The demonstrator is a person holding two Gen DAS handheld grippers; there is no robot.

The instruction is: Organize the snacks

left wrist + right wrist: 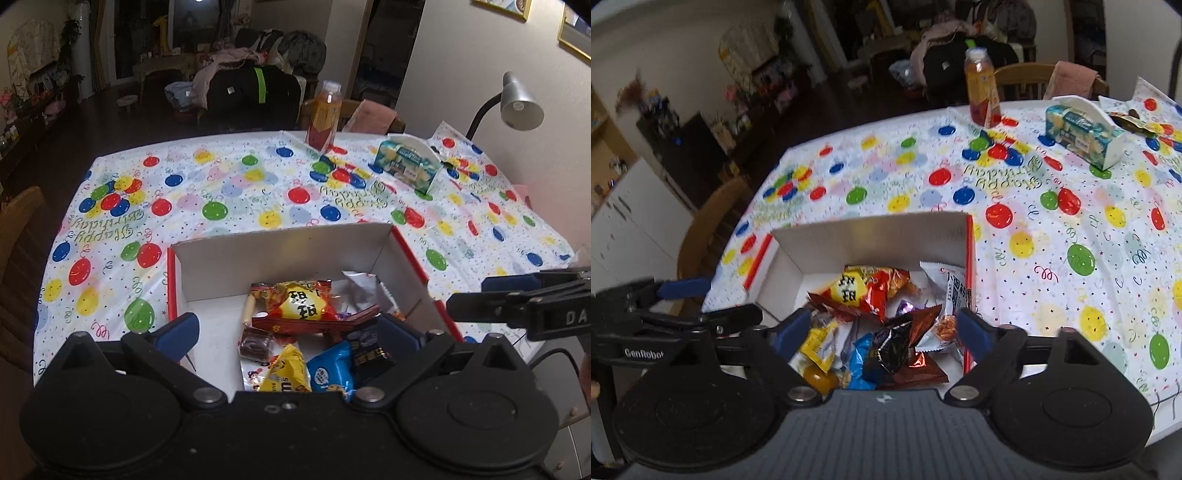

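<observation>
Snack packets (295, 332) lie heaped in a white cardboard box (280, 254) with red outer sides, at the near edge of the counter (229, 192). On top of the heap sits a red and yellow packet (864, 288); beside it are a blue packet (328, 369), a brown foil one (916, 343) and a white one (945, 284). Left tongs (288, 332) hover over the box with fingers spread wide, holding nothing. Right tongs (882, 328) are also spread and empty, above the same heap. A balloon tablecloth covers the counter. Near the far edge stand a juice bottle (325, 118) and a tissue box (408, 166), well apart from the cardboard box. A desk lamp (517, 103) stands at the far right corner.
</observation>
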